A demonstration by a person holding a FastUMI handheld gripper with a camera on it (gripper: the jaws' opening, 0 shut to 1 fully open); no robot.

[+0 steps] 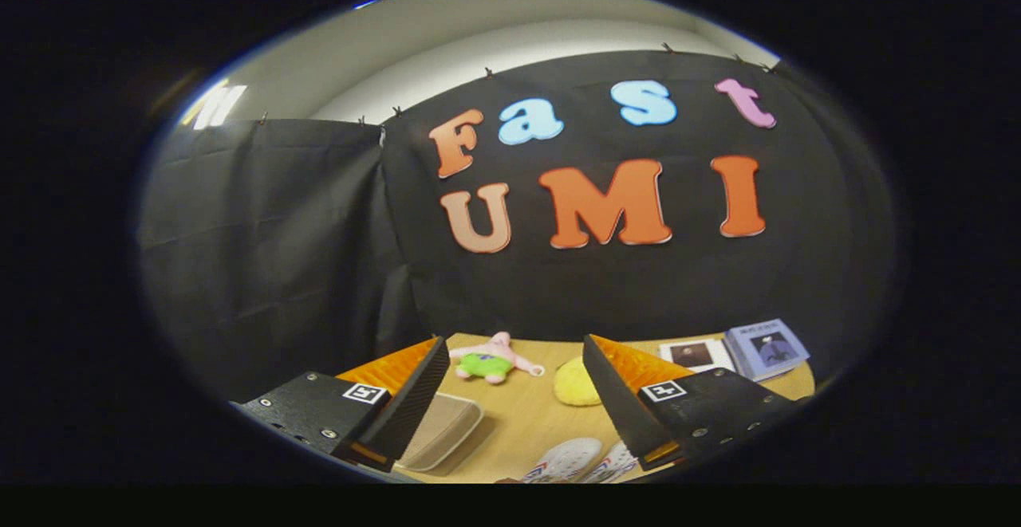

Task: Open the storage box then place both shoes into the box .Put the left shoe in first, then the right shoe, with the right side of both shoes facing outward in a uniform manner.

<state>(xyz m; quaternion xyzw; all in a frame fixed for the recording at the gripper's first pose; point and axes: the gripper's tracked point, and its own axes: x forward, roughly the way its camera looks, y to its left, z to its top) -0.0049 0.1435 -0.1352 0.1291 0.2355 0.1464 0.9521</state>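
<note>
My gripper [514, 351] hangs high above the wooden table [526, 415], its two fingers spread wide with nothing between them. Below and between the fingers lie two white shoes [578, 461] side by side with coloured marks on them, only their front parts showing. A flat beige box [440, 430] with a closed lid rests on the table just beside the left finger [419, 399], partly hidden by it. The right finger [618, 407] covers part of the nearer shoe.
A pink and green plush toy [493, 359] lies at the back of the table. A yellow round soft thing [576, 383] sits beside the right finger. Two books [738, 351] lie at the far right. Black cloth walls close the back and left.
</note>
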